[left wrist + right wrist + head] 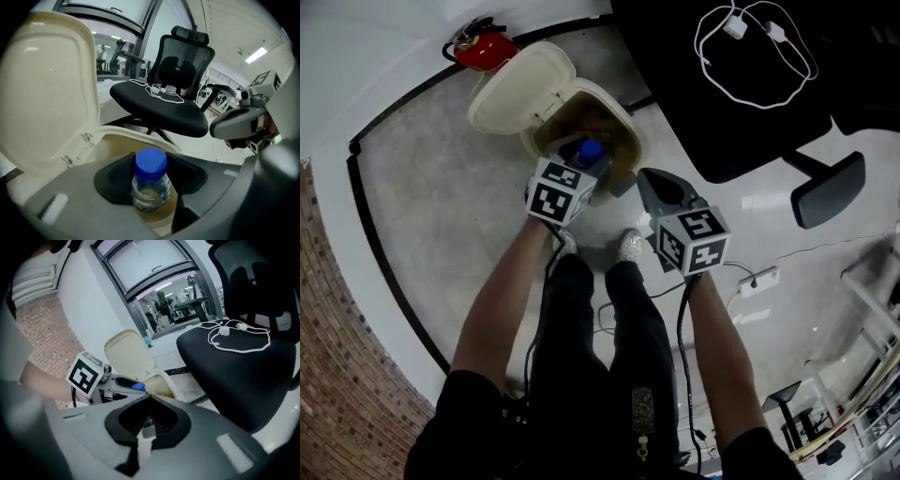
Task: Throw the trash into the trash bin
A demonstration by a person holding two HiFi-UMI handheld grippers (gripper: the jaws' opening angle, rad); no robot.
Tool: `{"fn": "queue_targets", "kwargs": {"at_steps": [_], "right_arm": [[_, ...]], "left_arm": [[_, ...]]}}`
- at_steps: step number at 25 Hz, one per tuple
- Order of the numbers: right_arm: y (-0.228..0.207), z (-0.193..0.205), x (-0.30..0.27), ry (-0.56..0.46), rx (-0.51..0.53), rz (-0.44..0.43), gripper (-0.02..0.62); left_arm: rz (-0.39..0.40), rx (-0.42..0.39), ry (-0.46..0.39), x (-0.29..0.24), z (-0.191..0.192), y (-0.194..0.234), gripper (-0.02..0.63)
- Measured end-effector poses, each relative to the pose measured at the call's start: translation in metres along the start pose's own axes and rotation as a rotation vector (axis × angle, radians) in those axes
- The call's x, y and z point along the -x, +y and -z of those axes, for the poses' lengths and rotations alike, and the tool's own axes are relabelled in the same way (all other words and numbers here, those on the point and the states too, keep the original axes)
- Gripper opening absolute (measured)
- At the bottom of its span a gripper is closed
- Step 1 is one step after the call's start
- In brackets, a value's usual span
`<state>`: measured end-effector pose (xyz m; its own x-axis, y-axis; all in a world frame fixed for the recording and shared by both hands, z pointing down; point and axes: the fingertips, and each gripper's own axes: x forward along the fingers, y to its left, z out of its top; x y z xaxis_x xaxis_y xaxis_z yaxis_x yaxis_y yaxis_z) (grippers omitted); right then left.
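A cream trash bin (pixel 623 127) stands on the floor with its lid (pixel 520 84) swung open. My left gripper (pixel 586 161) hangs over the bin's mouth, shut on a clear plastic bottle with a blue cap (pixel 590 150). In the left gripper view the bottle (pixel 151 190) stands upright between the dark pads (pixel 112 180), with the lid (pixel 47 89) to the left and the bin's rim (pixel 122 137) behind. My right gripper (pixel 645 178) hovers just right of the bin, jaws together. In the right gripper view a small pale bit (pixel 147 431) shows in the hollow between the pads; I cannot tell what it is.
A black office chair (pixel 741 103) with a white cable (pixel 755 56) on its seat stands right of the bin. A red fire extinguisher (pixel 483 47) lies behind the bin by the wall. The person's shoes (pixel 629 246) are close in front of the bin. A power strip (pixel 759 279) lies at the right.
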<state>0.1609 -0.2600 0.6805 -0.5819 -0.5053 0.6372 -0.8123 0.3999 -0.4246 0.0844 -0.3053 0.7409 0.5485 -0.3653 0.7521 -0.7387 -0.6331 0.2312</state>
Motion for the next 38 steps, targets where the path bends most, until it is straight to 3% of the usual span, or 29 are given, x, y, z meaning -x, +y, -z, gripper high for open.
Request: {"fn": "queue_targets", "kwargs": {"at_steps": [11, 12, 14, 18, 21, 25, 26, 33, 38], "right_arm": [[-0.012, 0.015, 0.011, 0.002, -0.025, 0.034, 0.002], [-0.013, 0.016, 0.012, 0.001, -0.027, 0.037, 0.002], [-0.012, 0.018, 0.014, -0.001, -0.033, 0.042, 0.002], [-0.011, 0.017, 0.018, -0.015, -0.043, 0.051, 0.002], [-0.009, 0.013, 0.02, -0.033, -0.055, 0.06, 0.002], [0.004, 0.001, 0.017, -0.069, -0.063, 0.067, 0.002], [0.009, -0.002, 0.016, -0.077, -0.064, 0.068, 0.002], [0.048, -0.026, 0.006, -0.118, -0.054, 0.064, 0.002], [0.074, -0.043, 0.002, -0.124, -0.028, 0.055, 0.002]], "left_arm": [[0.028, -0.054, 0.14, -0.048, 0.038, -0.003, 0.213], [0.03, -0.048, 0.139, -0.049, 0.039, -0.002, 0.229], [0.027, -0.043, 0.131, -0.048, 0.04, -0.002, 0.323], [0.012, -0.048, 0.109, -0.04, 0.032, 0.0, 0.336], [-0.002, -0.05, 0.072, -0.024, 0.02, 0.003, 0.256], [-0.052, -0.075, -0.001, 0.01, 0.001, 0.016, 0.034], [-0.064, -0.078, -0.017, 0.019, -0.003, 0.019, 0.008], [-0.093, -0.075, -0.125, 0.091, -0.028, 0.048, 0.008], [-0.113, -0.131, -0.279, 0.158, -0.092, 0.059, 0.008]]}}
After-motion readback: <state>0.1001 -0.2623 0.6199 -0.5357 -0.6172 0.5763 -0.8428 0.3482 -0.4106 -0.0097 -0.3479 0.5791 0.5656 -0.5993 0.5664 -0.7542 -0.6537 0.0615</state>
